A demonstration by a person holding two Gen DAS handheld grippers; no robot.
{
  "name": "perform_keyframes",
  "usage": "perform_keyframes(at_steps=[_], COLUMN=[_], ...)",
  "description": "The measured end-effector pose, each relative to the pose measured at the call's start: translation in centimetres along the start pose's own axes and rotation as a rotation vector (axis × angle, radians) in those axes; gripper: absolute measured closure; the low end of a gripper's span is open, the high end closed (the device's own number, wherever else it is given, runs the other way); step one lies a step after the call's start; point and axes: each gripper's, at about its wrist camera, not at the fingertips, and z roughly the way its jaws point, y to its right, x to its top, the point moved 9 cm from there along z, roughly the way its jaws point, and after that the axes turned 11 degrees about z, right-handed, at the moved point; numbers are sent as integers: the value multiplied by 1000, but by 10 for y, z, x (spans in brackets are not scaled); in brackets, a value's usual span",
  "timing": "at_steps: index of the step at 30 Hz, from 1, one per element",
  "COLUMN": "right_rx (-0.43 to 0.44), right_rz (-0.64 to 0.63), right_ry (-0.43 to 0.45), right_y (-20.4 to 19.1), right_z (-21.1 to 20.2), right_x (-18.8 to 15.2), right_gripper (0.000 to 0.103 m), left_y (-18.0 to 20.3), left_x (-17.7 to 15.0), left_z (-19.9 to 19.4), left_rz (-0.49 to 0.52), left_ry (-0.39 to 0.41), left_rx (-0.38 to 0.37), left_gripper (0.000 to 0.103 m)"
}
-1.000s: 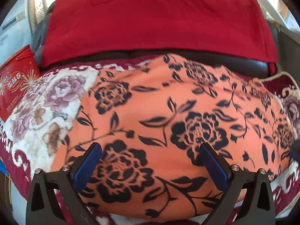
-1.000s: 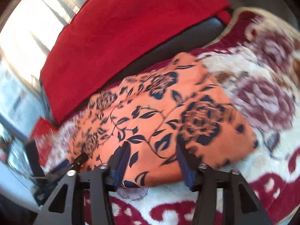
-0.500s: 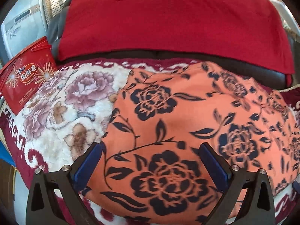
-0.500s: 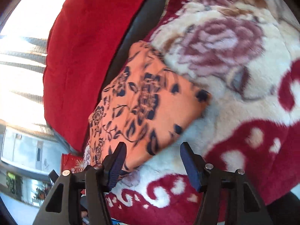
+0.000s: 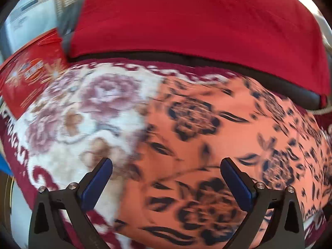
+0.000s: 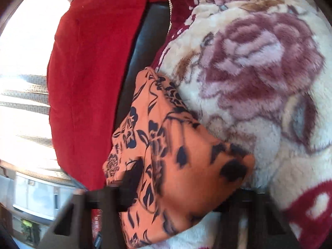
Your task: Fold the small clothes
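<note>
Right wrist view | right gripper [image 6: 176,188] closing over near corner of orange floral garment [image 6: 166,155], likely to lift for folding | left gripper [image 5: 166,180] spread wide, empty, above garment's left edge on plush blanket [image 5: 83,108].

Home: plush floral blanket [image 5: 87,112], red cushion [image 5: 186,20]

Orange garment [image 5: 217,145] with dark navy flower and leaf print, folded into a flat, thick rectangle. Lies on the plush flowered blanket [image 5: 78,112], far edge close to the blanket's back border, one near corner lifted off the blanket.
</note>
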Motion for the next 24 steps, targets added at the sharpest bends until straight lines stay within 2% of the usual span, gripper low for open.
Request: perform_keyframes(at_steps=[3,7,11,14,17,20,24], right_rx=[-50,-93,-120,-121,-129,-126,-113], right_rz=[-20,-190,-395,-548,-701,-800,-795], right_ry=[14,61,94,102,88,38,-119], right_y=[-9,-57,-123,-171,-207,-218,-204], right_z=[4,-3,-9,-7,7,29,78], right_x=[-3,-19,-52,-91,-144,-202,-274], right_gripper=[79,83,83,83,83,83,83], left_y=[-40,-96,-134,-153,-168,-182,-197], left_x=[-4,-12,-19,-21,-22,-24,-29], left_z=[4,5,-3,-8,-15,-19,-19], left_rz=[-97,-257,-365,-411,-440,-463,-490], left_ry=[-12,-19,-4,10,23,32,32], left_rx=[52,97,130,144,162,177,180], left_gripper=[0,0,0,0,0,0,0])
